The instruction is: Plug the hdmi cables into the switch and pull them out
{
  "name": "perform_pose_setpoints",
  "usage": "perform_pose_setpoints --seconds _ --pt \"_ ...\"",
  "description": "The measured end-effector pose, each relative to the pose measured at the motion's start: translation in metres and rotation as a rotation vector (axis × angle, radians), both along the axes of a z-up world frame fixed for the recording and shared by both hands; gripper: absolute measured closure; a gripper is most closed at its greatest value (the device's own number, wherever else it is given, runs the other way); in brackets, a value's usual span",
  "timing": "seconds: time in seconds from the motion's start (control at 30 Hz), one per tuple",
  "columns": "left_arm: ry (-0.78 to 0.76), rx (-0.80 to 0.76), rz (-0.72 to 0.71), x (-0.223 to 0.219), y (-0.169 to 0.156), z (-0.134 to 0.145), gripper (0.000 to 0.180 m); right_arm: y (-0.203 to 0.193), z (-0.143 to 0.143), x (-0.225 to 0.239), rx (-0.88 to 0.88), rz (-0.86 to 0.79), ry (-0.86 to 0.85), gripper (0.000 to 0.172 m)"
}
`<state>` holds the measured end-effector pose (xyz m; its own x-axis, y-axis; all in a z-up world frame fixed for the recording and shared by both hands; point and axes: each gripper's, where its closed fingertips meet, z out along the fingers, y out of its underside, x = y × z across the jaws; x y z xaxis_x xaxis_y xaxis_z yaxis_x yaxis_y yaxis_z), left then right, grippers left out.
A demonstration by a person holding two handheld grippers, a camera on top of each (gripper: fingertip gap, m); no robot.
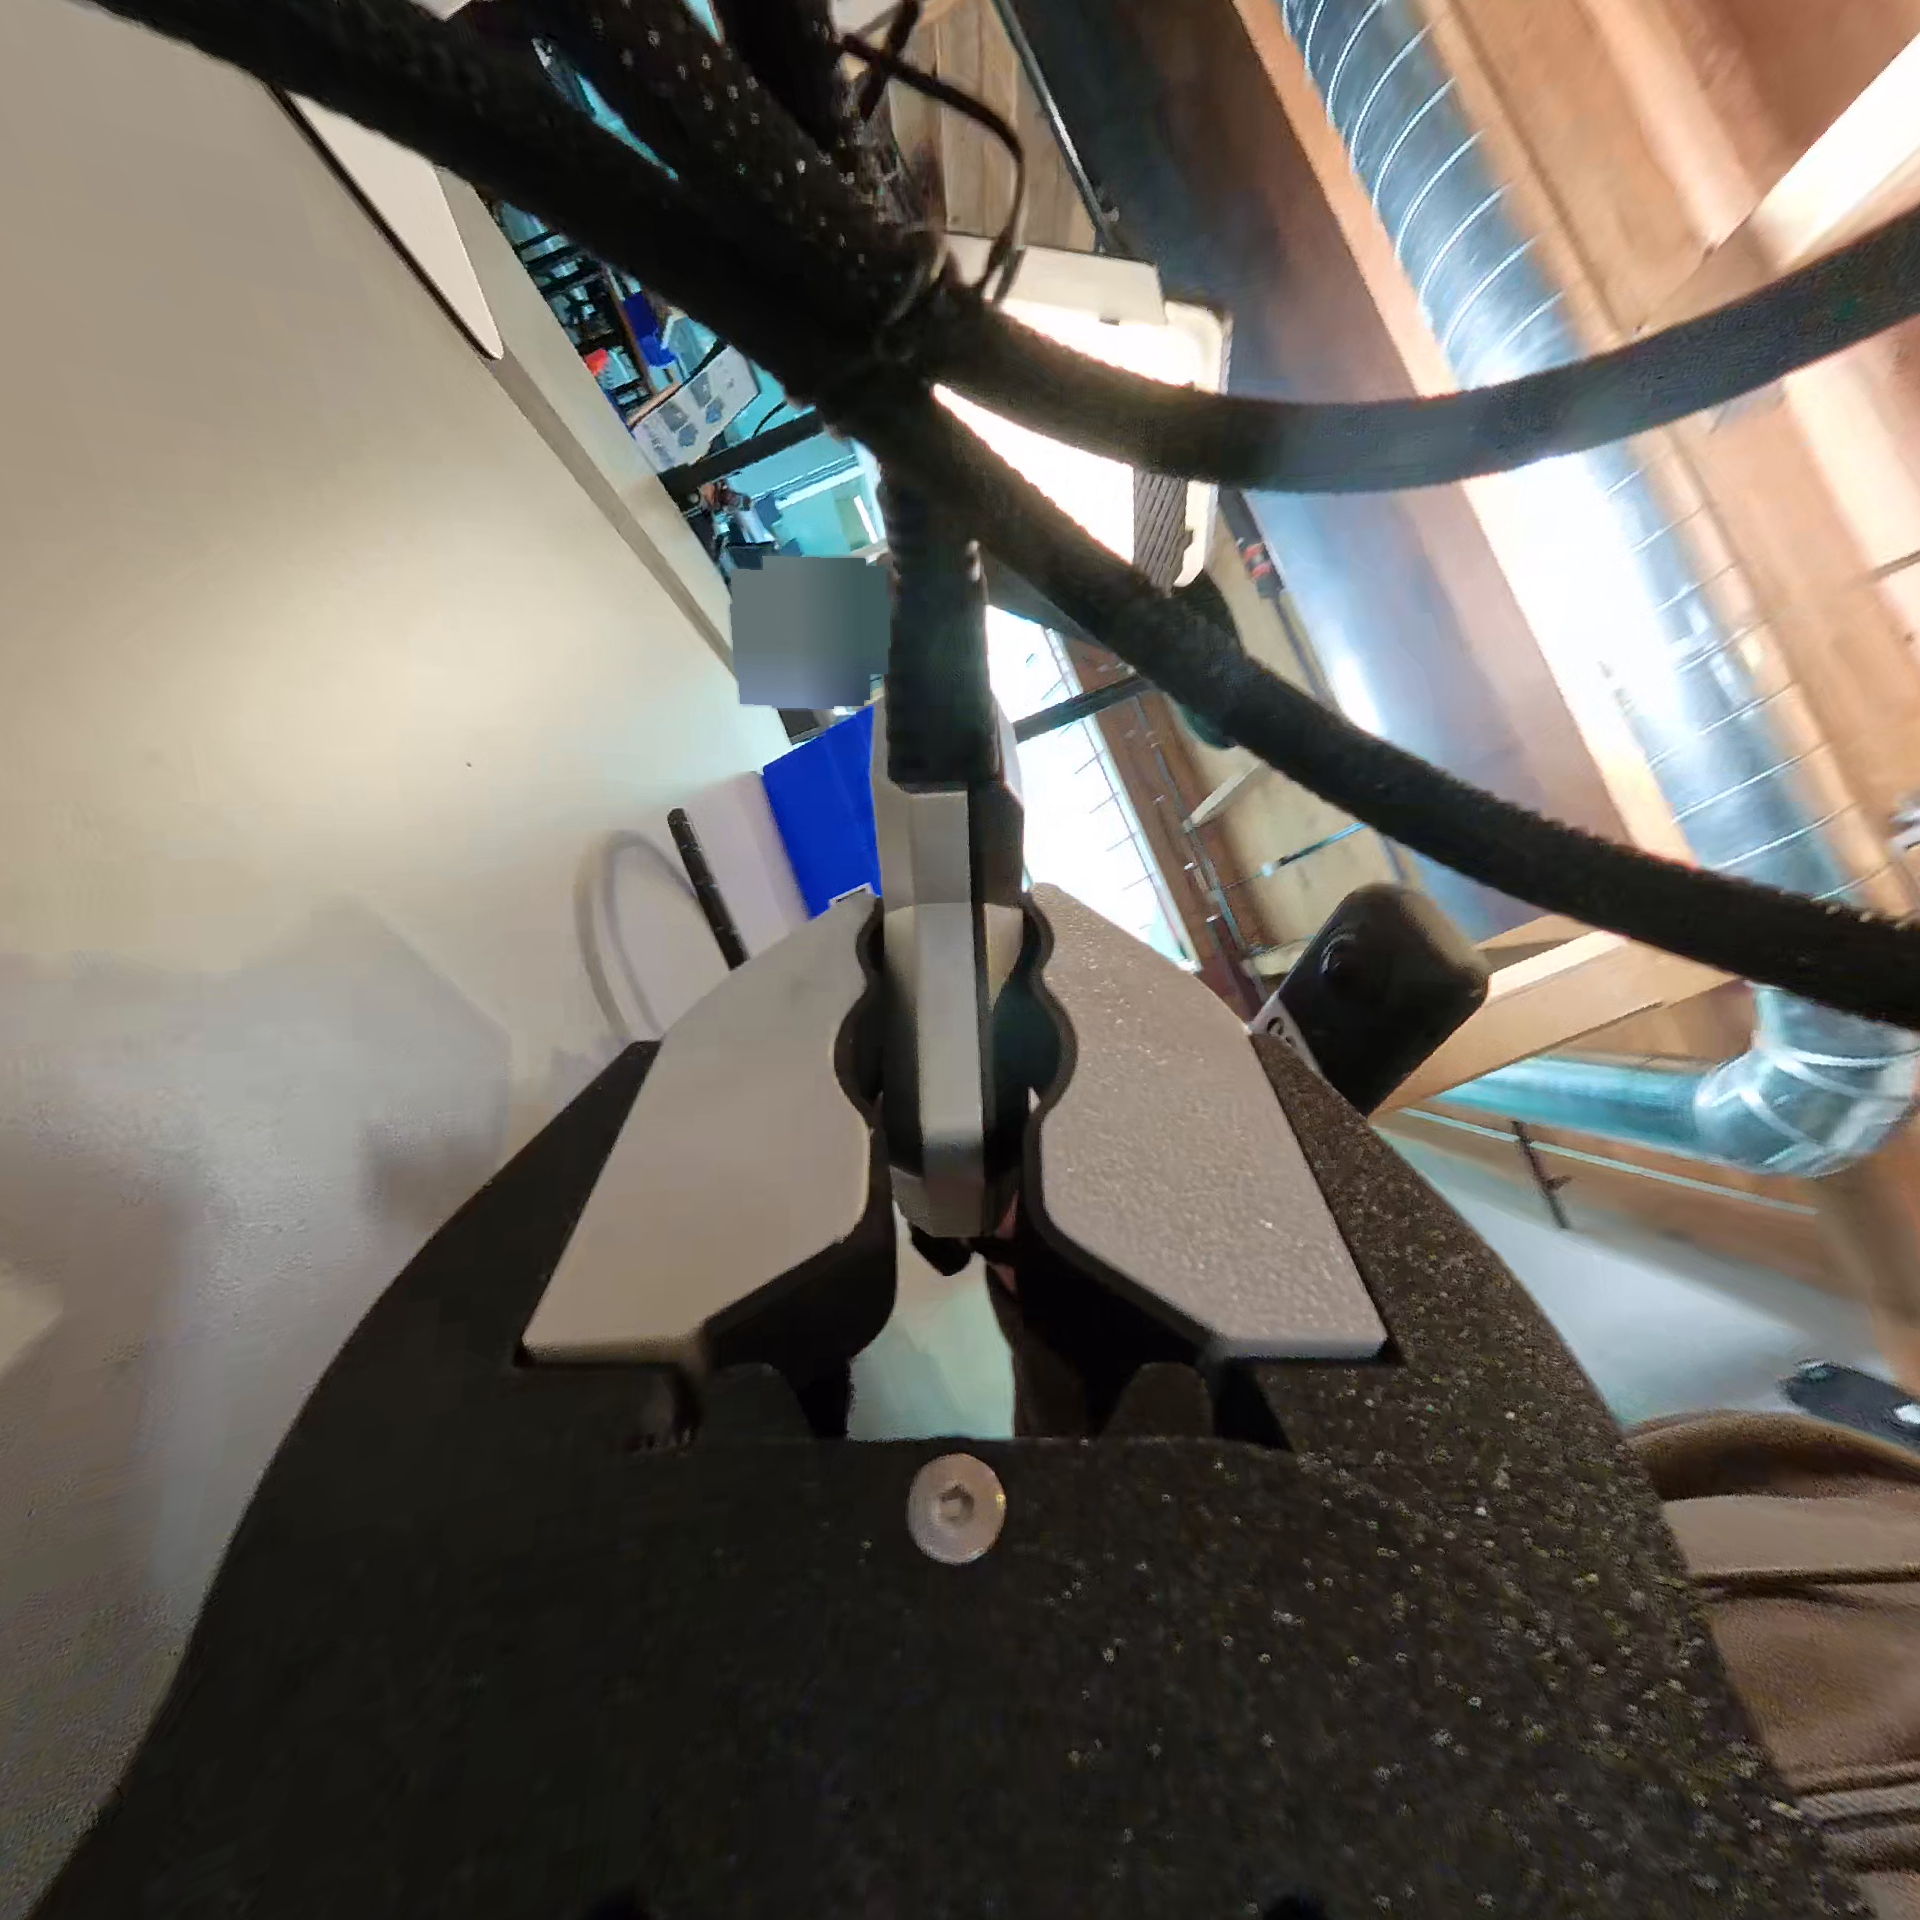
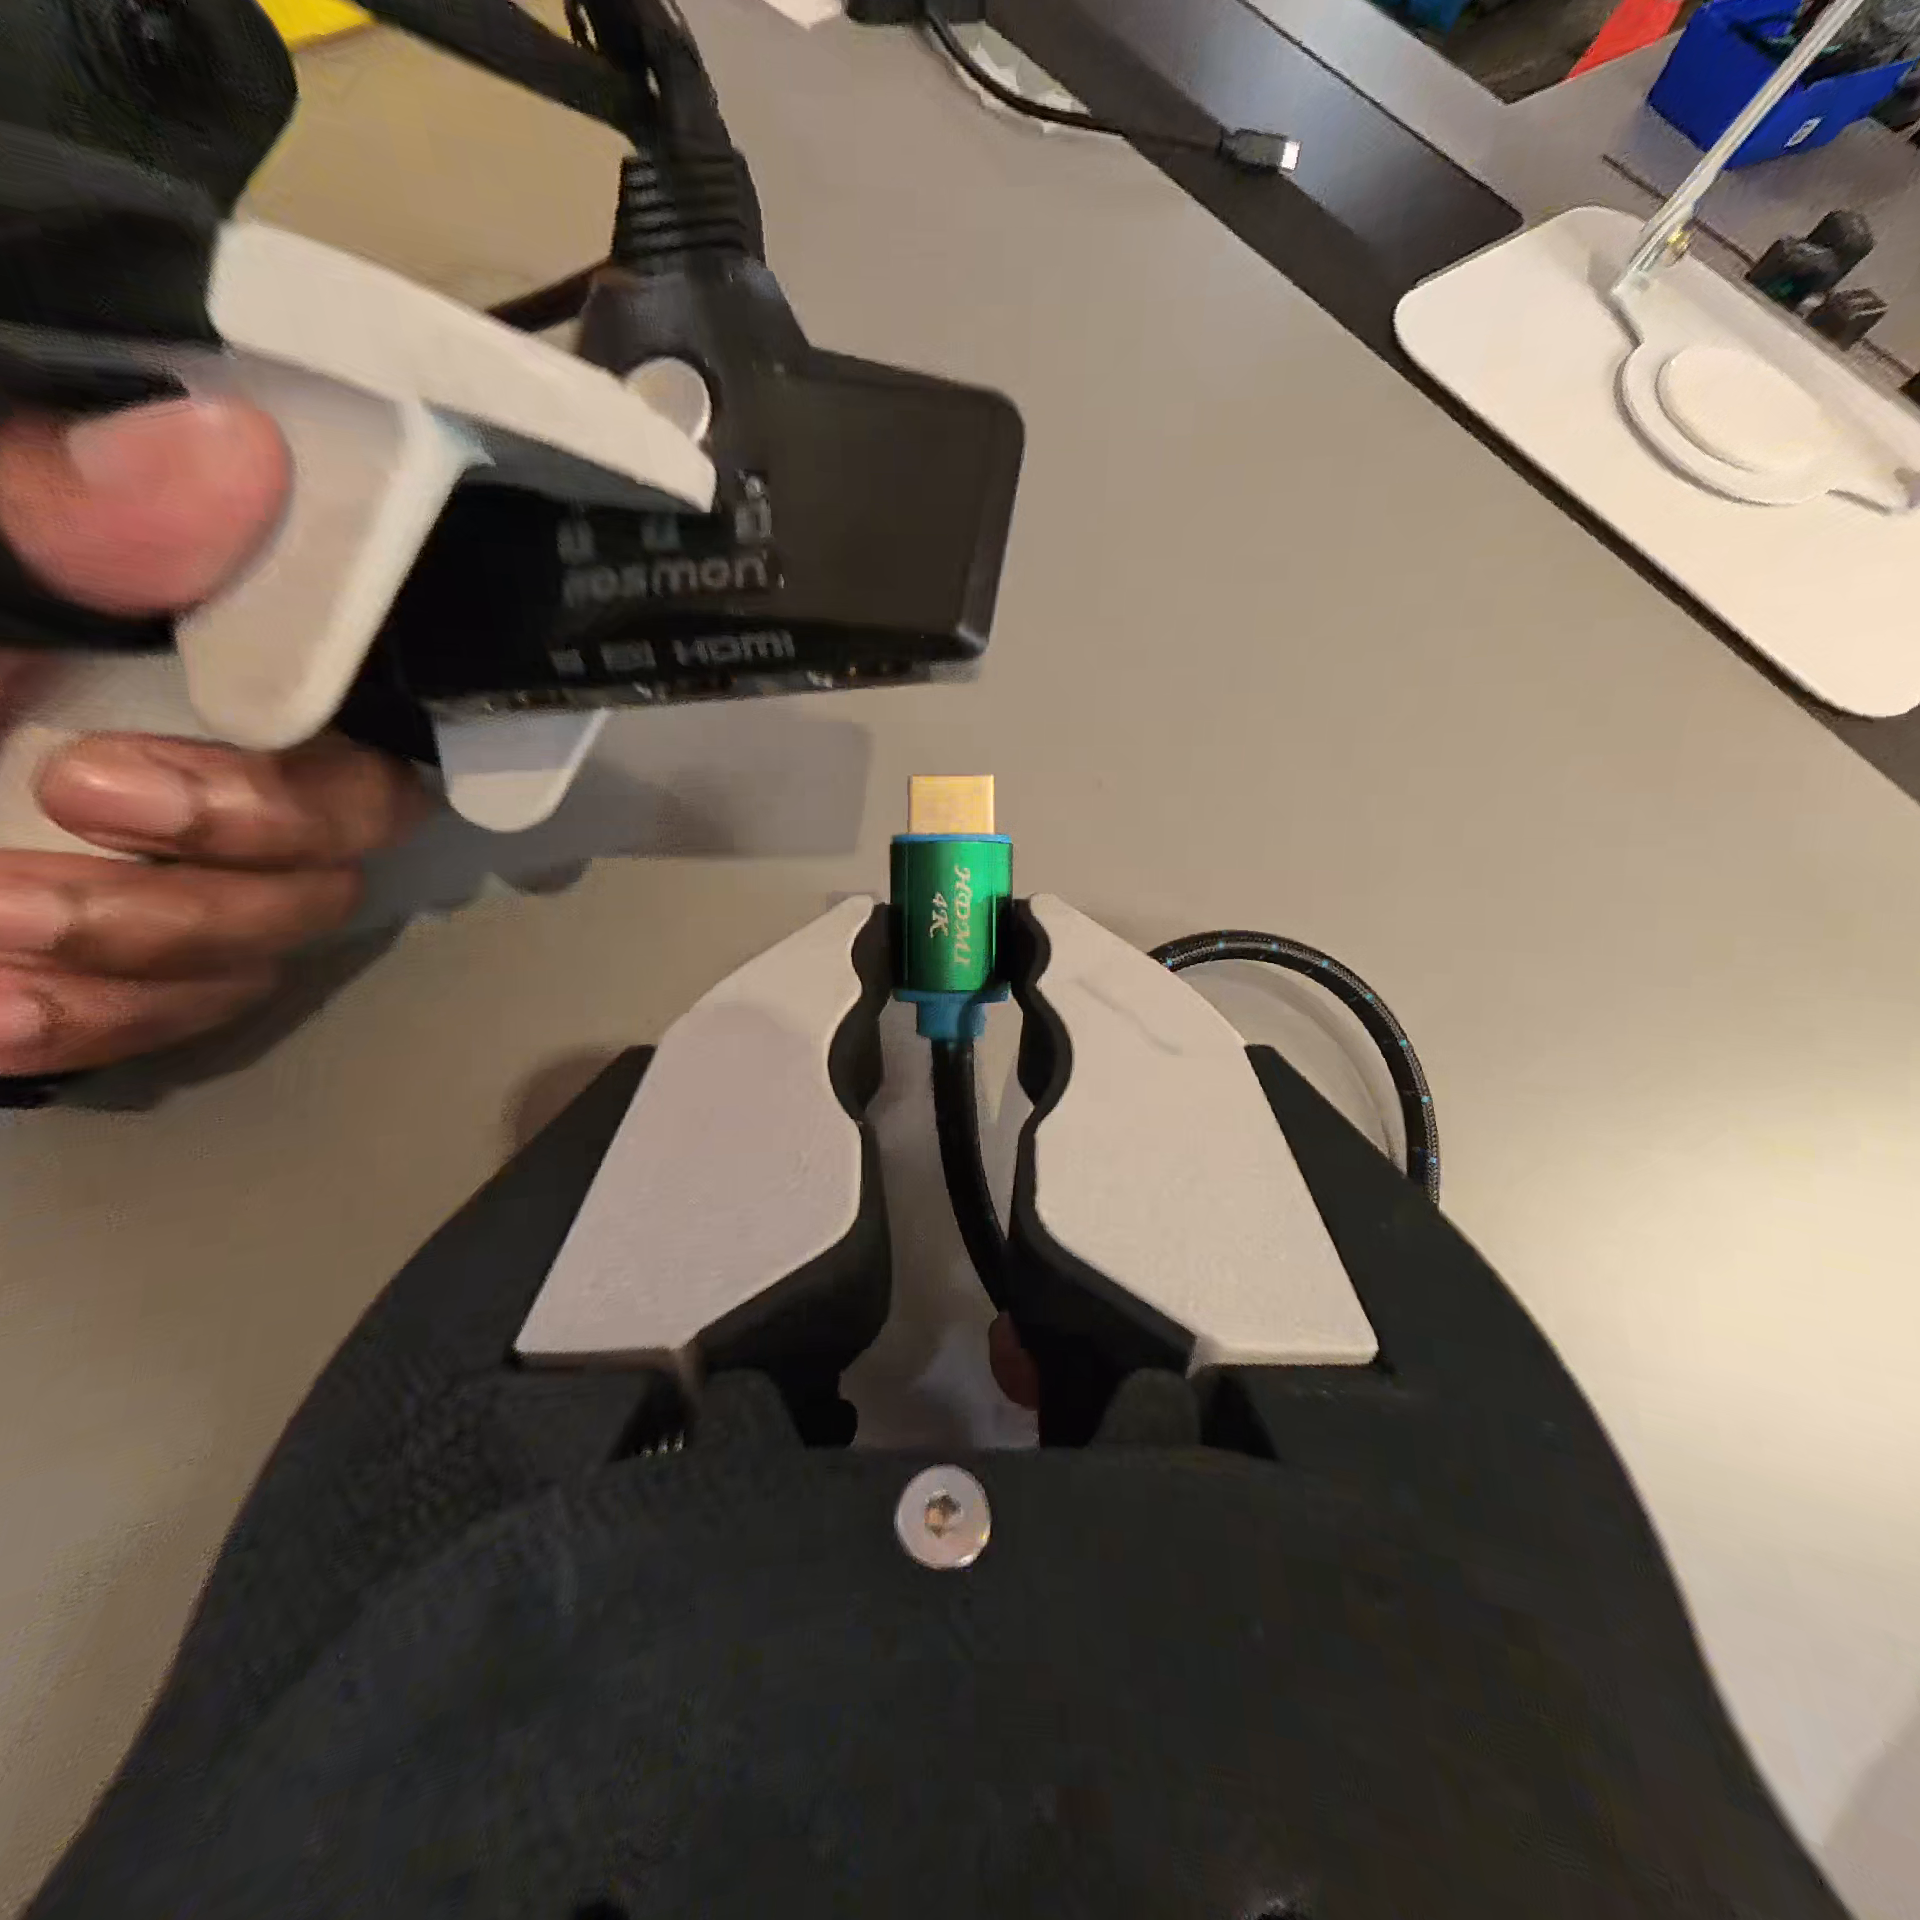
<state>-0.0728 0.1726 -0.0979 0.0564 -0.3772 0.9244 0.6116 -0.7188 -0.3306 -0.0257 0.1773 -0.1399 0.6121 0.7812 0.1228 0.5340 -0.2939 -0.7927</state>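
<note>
My right gripper [image 2: 951, 920] is shut on a green metal cable plug [image 2: 951, 883]. Its gold tip [image 2: 951, 805] points away from me above the grey table [image 2: 1247, 727], and its black braided cable [image 2: 1397, 1039] loops back on the right. My left gripper [image 1: 951, 935] is shut on a flat black switch box, seen edge-on as a thin grey and black slab [image 1: 940, 1039] with black braided cables [image 1: 1247, 665] leaving its far end. In the right wrist view the box [image 2: 862, 499] hangs at the upper left, clamped between the left gripper's white fingers [image 2: 468, 416]. The box's port edge is a short way up and left of the gold tip.
A person's hand [image 2: 135, 831] holds the left gripper at the left edge. A white stand base [image 2: 1662, 416] sits at the right. A black mat [image 2: 1351, 156] with a loose small plug [image 2: 1262, 151] lies at the back, and a blue bin [image 2: 1766, 83] is at the far right. Across from one pair of fingers to the other is roughly 7 cm.
</note>
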Motion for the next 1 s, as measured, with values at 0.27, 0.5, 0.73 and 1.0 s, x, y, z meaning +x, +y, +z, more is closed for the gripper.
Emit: perform_pose_setpoints --seconds 0.27,0.5,0.73,1.0 --pt "0.048 -0.004 0.0 0.002 0.0 -0.003 0.159 -0.003 0.012 -0.011 0.042 0.038 0.02 0.15" --pt "0.12 0.019 0.01 0.004 -0.002 -0.004 0.155 -0.002 0.004 -0.011 0.075 0.006 -0.03 0.15" --pt "0.145 0.056 0.016 0.012 -0.006 -0.001 0.157 -0.006 0.004 -0.016 0.057 0.02 -0.001 0.15" --pt "0.07 0.021 0.034 0.003 -0.004 -0.001 0.159 -0.007 0.008 -0.014 0.043 0.015 0.049 0.15"
